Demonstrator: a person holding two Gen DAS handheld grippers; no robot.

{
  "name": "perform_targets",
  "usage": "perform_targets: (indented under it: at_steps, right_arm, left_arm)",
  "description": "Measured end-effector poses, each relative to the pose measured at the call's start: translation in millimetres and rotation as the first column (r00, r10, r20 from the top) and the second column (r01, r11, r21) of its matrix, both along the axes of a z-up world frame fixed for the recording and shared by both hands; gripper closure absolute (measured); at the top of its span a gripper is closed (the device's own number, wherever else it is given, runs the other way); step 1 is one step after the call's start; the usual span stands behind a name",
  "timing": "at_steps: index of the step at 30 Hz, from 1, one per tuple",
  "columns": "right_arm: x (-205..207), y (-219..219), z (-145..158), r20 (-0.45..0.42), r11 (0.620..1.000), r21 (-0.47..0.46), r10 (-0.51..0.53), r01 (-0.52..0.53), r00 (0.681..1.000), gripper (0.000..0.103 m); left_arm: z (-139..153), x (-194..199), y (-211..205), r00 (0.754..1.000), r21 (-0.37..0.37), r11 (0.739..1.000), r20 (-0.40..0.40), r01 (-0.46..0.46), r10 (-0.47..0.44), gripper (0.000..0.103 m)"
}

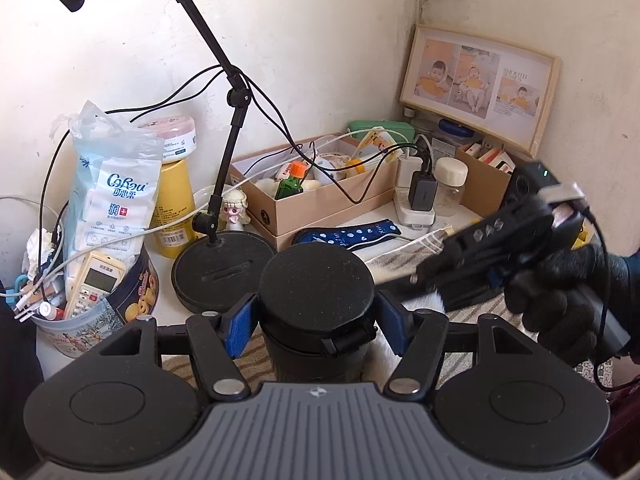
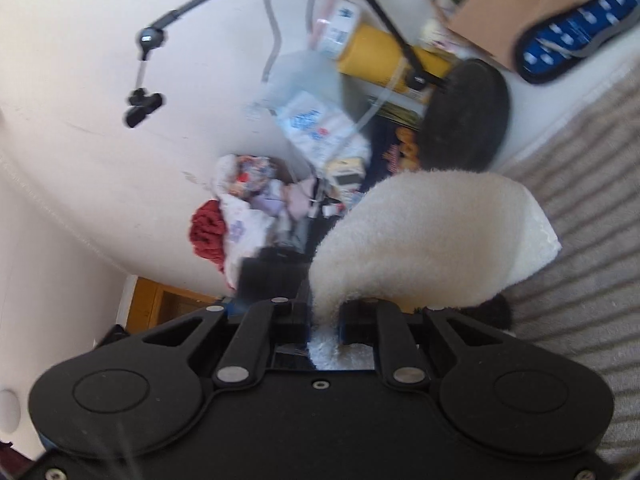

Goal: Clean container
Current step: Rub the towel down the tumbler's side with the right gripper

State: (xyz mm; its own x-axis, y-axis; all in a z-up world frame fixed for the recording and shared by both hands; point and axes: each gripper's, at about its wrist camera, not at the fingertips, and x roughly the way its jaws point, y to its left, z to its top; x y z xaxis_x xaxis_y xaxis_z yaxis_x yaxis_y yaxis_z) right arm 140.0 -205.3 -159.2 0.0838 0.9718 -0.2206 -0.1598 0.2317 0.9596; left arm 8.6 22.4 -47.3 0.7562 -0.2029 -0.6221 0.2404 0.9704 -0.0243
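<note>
In the left wrist view a black cylindrical container [image 1: 316,280] with a flat lid stands upright between the blue pads [image 1: 240,320] of my left gripper [image 1: 316,320], which is shut on its sides. My right gripper [image 1: 424,276] comes in from the right, held by a black-gloved hand [image 1: 560,300], close beside the container. A bit of white fluffy cloth [image 1: 426,304] hangs under it. In the blurred right wrist view the right gripper [image 2: 324,320] is shut on that white cloth [image 2: 432,236], which bulges out ahead of the jaws.
A black stand with a round base [image 1: 222,268] rises just behind the container. A cookie tin [image 1: 100,312] of clutter sits left. A cardboard box [image 1: 320,200], a power strip [image 1: 416,204] and a photo frame [image 1: 480,84] fill the back. A striped mat [image 2: 580,240] lies below.
</note>
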Motion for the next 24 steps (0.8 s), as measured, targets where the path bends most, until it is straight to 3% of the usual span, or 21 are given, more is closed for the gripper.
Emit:
perform_targets:
  at_steps: [5,12,15,20,24]
  right_arm:
    - [-3,0,-31,-0.069,0.998,-0.064,-0.028,0.024,0.997,0.092]
    - [0,3,-54,-0.102,0.99,-0.141,-0.03,0.015,0.994,0.092]
    - [1,5,-64,-0.109,0.985,-0.174,-0.029,0.01,0.994,0.092]
    - [2,3,-80,-0.141,0.978,-0.211,-0.037,0.007,0.989,0.092]
    - [1,4,-74,-0.119,0.976,-0.218,-0.031,0.005,0.992,0.092]
  left_arm:
    - [0,-1,-4,1.0,0.01,1.0,0.001,0.006,-0.006,0.04]
    - [0,-1,-7,1.0,0.026,0.999,0.001,0.028,-0.028,0.04]
    - [0,-2,-10,0.995,0.078,0.992,0.002,0.097,-0.097,0.04]
    - [2,0,-5,0.967,0.146,0.956,-0.017,0.255,-0.255,0.04]
    - [6,6,4,0.972,0.083,0.97,-0.057,0.231,-0.227,0.04]
